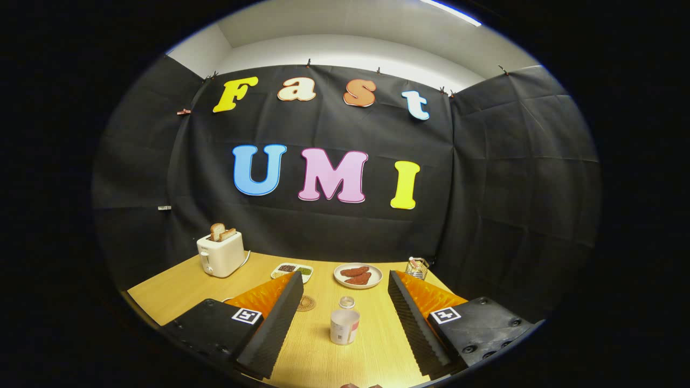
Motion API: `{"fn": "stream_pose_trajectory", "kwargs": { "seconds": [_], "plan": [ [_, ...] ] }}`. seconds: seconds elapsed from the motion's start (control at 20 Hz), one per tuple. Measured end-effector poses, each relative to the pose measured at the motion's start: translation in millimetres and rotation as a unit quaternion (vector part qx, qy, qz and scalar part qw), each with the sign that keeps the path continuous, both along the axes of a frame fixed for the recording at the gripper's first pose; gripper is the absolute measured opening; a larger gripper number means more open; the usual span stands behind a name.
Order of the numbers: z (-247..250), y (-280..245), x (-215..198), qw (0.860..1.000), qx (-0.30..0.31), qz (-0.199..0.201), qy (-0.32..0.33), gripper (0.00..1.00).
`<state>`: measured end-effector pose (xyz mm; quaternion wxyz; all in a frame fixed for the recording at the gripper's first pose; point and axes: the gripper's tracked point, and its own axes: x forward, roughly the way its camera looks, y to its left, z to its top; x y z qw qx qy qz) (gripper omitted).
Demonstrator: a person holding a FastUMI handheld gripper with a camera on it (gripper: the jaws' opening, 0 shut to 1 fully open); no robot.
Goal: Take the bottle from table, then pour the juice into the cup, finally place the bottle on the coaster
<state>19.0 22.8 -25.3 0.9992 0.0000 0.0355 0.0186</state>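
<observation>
I am holding my claw above the near edge of the bench, and its two fingers are standing wide apart, clamped on nothing. The bottle is standing upright on the bench between my fingers, a little ahead, not touching either of them. Just behind the bottle I am seeing a small clear cup, and the round coaster is lying beside my left finger, toward the middle of the bench. Near the far edge are standing a toaster, a plate and a small tray. I am judging that nothing is done yet: taking, pouring and placing are all remaining.
</observation>
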Motion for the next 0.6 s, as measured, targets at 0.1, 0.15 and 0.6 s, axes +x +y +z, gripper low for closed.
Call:
{"fn": "stream_pose_trajectory", "kwargs": {
  "seconds": [0.1,0.15,0.6],
  "plan": [
    [-3.3,-0.6,7.7,1.000,-0.001,0.005,0.002,0.97],
    [-6.4,-1.6,12.7,1.000,-0.004,0.007,0.005,0.97],
    [-50.8,-5.5,61.5,0.998,0.007,0.055,0.016,0.97]
  ]
}}
